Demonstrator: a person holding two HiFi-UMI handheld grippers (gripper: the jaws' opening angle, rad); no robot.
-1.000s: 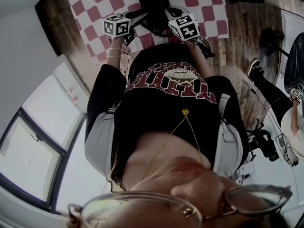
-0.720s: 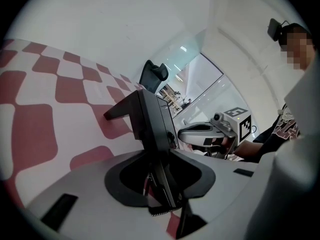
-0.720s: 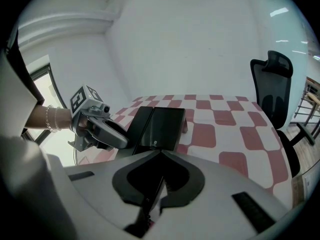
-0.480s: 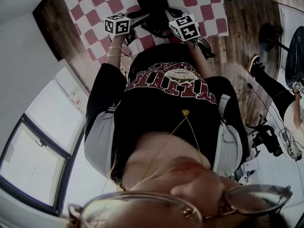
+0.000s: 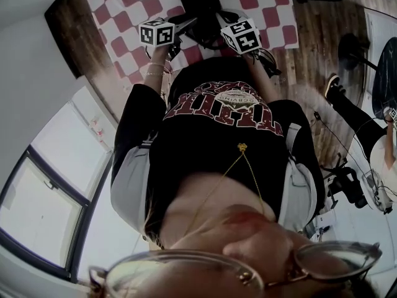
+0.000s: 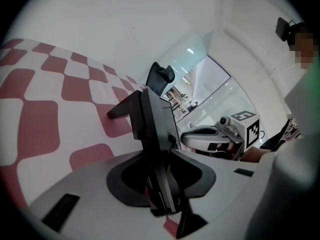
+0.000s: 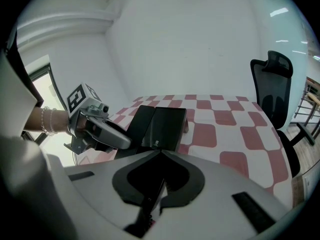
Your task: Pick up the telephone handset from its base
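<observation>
A black telephone [image 5: 201, 5] stands on a red-and-white chequered cloth [image 5: 124, 5]. In the right gripper view its handset [image 7: 139, 126] lies along the left side of the base [image 7: 167, 129]. My left gripper [image 5: 186, 22] is at the telephone's left edge. Its jaws [image 6: 161, 184] are opening by a narrow gap, and the telephone's black side [image 6: 147, 116] stands directly ahead in line with them. I cannot see the pads pressing on it. My right gripper [image 5: 214, 27] hovers at the near right of the telephone, jaws [image 7: 152, 199] together and nothing between them.
A black office chair [image 7: 272, 89] stands beyond the table's far right edge. The cloth's edge and a wooden surface [image 5: 316, 36] lie to the right. Another person's shoe [image 5: 332, 89] and cables are on the floor there. A white wall is behind the table.
</observation>
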